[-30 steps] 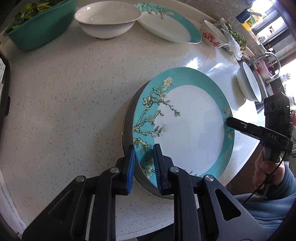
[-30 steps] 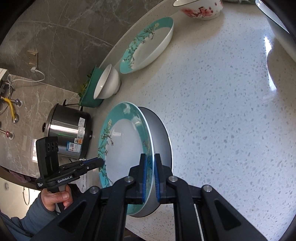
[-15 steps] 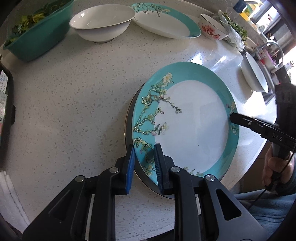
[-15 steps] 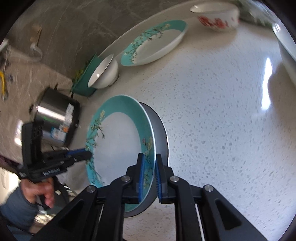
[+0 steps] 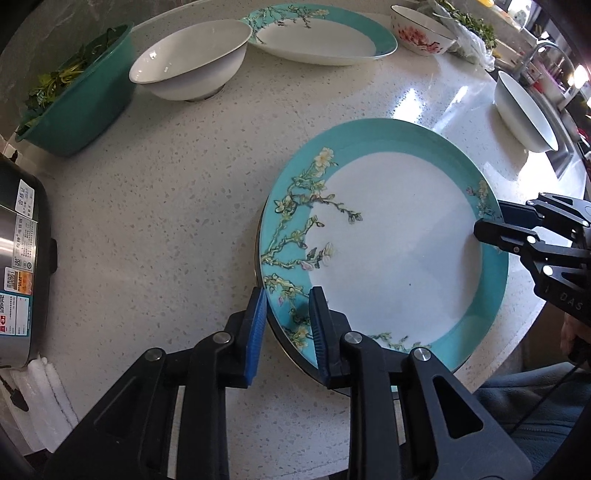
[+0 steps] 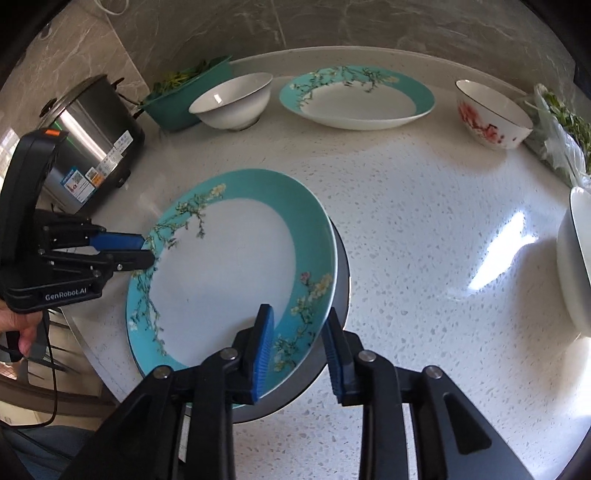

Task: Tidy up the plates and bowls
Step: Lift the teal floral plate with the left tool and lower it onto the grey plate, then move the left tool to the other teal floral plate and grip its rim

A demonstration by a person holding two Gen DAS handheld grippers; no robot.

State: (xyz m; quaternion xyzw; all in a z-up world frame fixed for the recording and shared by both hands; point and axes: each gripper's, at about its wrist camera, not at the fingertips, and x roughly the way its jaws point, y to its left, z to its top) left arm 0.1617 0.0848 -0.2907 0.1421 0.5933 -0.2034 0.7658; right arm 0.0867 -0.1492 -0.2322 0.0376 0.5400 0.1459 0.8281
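Note:
A teal-rimmed floral plate [image 5: 388, 251] lies on top of a grey plate [image 6: 341, 280] near the counter's front edge. My left gripper [image 5: 286, 325] straddles its near rim with the jaws open. My right gripper [image 6: 297, 343] straddles the opposite rim, jaws also open; it shows in the left wrist view [image 5: 495, 225]. A second teal plate [image 5: 321, 35], a white bowl [image 5: 192, 62], a red-flowered bowl [image 5: 421, 29] and another white bowl [image 5: 524, 107] stand further back on the counter.
A green basin of greens [image 5: 74, 96] and a steel rice cooker [image 6: 88, 136] stand at the left. A bag of greens [image 6: 561, 136] lies at the far right. A sink and tap [image 5: 550, 51] lie beyond the right edge. The white speckled counter [image 5: 166, 206] is round-fronted.
Both grippers have opened and let go of the teal plate, which now rests flat on the grey plate. The right wrist view has levelled out.

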